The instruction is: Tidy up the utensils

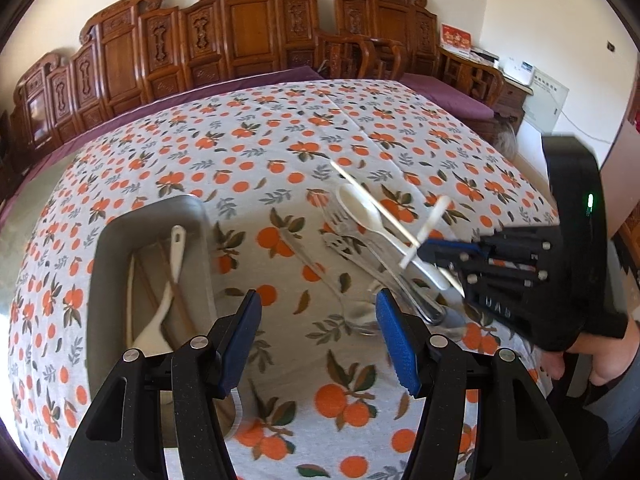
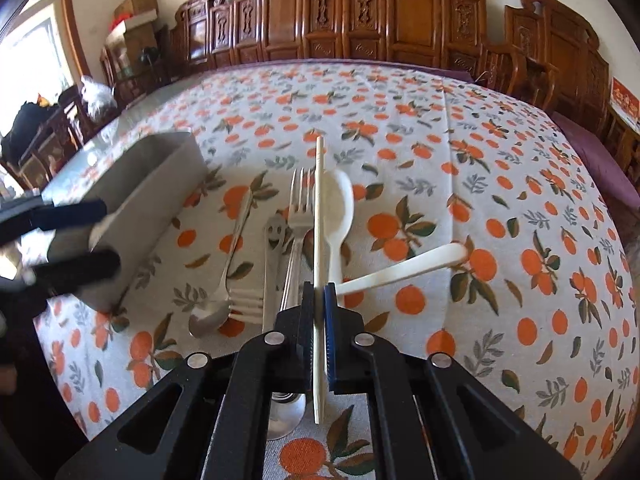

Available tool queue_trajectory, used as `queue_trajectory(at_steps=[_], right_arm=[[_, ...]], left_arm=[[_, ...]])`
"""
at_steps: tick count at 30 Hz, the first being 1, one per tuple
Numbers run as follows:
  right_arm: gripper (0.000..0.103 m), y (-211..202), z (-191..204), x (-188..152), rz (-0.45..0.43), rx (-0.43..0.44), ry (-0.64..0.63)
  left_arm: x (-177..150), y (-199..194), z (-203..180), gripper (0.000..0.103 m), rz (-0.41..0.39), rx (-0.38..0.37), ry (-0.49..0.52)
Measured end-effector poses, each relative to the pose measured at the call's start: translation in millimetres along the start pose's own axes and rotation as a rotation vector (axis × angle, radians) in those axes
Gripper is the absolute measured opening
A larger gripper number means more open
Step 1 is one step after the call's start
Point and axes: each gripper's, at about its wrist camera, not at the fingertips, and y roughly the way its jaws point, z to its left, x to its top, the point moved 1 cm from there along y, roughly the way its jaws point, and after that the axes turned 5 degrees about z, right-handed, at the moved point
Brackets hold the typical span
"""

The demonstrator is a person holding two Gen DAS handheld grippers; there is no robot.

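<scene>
My right gripper (image 2: 319,292) is shut on a pale chopstick (image 2: 319,200), which runs lengthways between its pads above the pile. The left wrist view shows that gripper (image 1: 424,250) and the chopstick (image 1: 384,211) at the right. Under it lie a white spoon (image 2: 340,208), a second white spoon (image 2: 400,272), a fork (image 2: 300,208), a smiley-face utensil (image 2: 274,240), another fork (image 2: 244,304) and a metal spoon (image 2: 224,280). My left gripper (image 1: 320,340) is open over the cloth beside the grey tray (image 1: 152,216), nothing between its fingers. The tray holds a white spoon (image 1: 176,256) and brown chopsticks (image 1: 180,300).
The table wears a white cloth (image 1: 280,140) printed with oranges. Carved wooden chairs (image 1: 248,28) line its far side. A person's hand (image 1: 608,368) holds the right gripper at the near right edge. The tray (image 2: 160,184) stands left of the pile, with the left gripper (image 2: 92,238) in front of it.
</scene>
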Motion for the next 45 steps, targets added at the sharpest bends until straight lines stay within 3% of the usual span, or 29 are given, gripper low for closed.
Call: queue_trajectory(at_steps=[11, 27, 31, 33, 36, 45], right_arm=[[0.006, -16.2, -23.8, 0.7, -0.048, 0.003, 0.089], [0.006, -21.7, -26.1, -3.5, -0.053, 0.01, 0.09], [0.006, -21.6, -25.2, -3.5, -0.053, 0.009, 0.091], [0.006, -21.0, -25.1, -3.4, -0.05, 0.007, 0.089], [0.006, -21.3, -23.5, -3.4, -0.05, 0.007, 0.086], [0.006, -18.6, -18.7, -1.8, -0.045, 0.01, 0.071]], left_arm=[[-10.0, 32.9, -40.2, 0.045, 0.063, 0.009, 0.081], [-14.6, 70.2, -44.3, 0.026, 0.127, 0.084, 0.127], [-15.0, 69.6, -41.0, 0.021, 0.125, 0.081, 0.119], [-15.2, 69.9, -37.9, 0.007, 0.13, 0.071, 0.109], [-15.4, 68.4, -33.3, 0.003, 0.134, 0.051, 0.092], [-11.2, 48.5, -20.9, 0.001, 0.094, 0.0, 0.045]])
